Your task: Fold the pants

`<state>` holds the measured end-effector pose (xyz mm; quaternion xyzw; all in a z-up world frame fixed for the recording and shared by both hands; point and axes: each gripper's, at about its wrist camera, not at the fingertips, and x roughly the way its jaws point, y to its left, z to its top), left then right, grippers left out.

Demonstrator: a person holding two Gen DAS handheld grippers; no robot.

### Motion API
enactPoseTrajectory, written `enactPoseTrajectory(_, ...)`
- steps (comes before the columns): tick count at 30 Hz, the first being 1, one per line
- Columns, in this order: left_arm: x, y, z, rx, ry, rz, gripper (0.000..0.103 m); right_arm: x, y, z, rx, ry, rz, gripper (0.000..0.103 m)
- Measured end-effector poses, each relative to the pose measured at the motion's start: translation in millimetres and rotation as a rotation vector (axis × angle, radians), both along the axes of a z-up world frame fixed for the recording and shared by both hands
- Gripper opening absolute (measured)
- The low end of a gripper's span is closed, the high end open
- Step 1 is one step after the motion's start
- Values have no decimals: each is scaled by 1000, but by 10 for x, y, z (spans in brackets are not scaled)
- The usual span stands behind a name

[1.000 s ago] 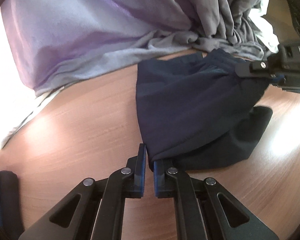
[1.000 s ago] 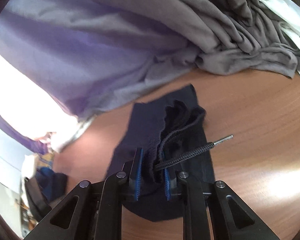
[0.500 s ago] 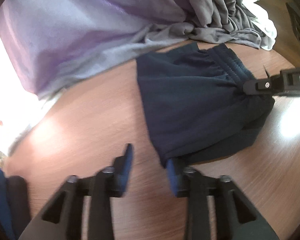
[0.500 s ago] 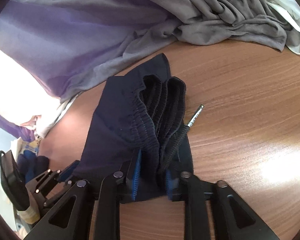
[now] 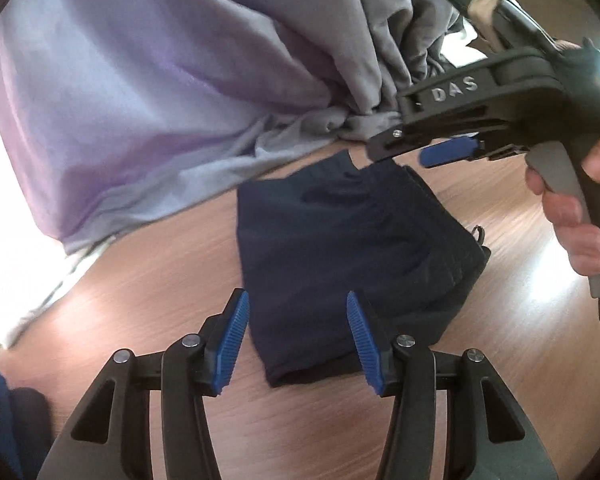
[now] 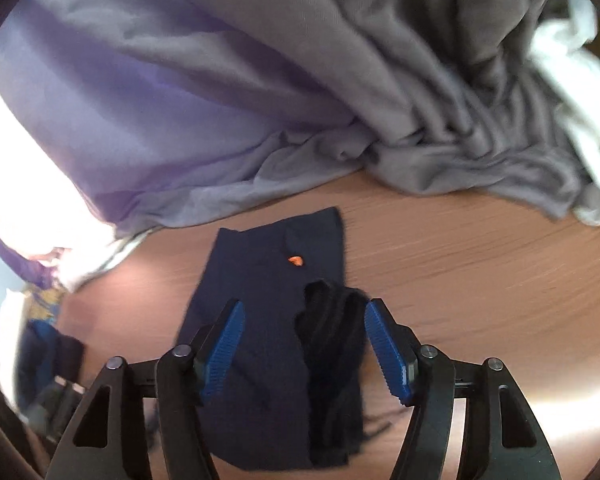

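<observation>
Folded navy pants (image 5: 340,248) lying flat on wood table (image 5: 148,280), bare wood round them; left gripper (image 5: 298,336) and right gripper (image 6: 306,354) hovering, jaws apart, holding nothing; rumpled grey cloth (image 6: 440,120) crowding far edge

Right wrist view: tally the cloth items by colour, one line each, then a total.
Navy: 1, the folded pants
Purple: 1, the sheet
Grey: 1, the crumpled garment
White: 1, the cloth at the right edge
Total: 4
</observation>
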<state>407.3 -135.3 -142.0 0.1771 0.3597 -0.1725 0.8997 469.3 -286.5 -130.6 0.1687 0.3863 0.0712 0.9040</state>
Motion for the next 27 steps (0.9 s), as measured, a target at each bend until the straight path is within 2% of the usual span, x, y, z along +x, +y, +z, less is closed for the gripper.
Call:
enactPoseTrajectory(2,56,2,-65,0,17,5,50,117,12,-80,24,37,12,57)
enactPoseTrajectory(9,119,51,-257,2,70,13,50,267,-61,-357,86,159,-51,56)
enactPoseTrajectory(12,79,38,-317,17,73,11,50,279,-100,-344,176,111,-24,56)
enactPoseTrajectory(13,66,31,-329,27,68,11,50,297,-98,-341,179,98,-19,48)
enactPoseTrajectory(14,51,24,-326,31,62,12,50,321,-87,-333,161,97,-20,28)
enactPoseTrajectory(15,41,22,-325,34,62,13,50,340,-70,-310,148,87,-6,26)
enactPoseTrajectory(19,-2,5,-337,53,54,16,50,341,0,-120,138,-51,112,23)
enactPoseTrajectory(21,-8,5,-344,58,55,18,50,393,30,-86,112,-88,142,23)
enactPoseTrajectory(27,9,50,-356,32,94,40,51,654,10,-316,50,-1,152,23)
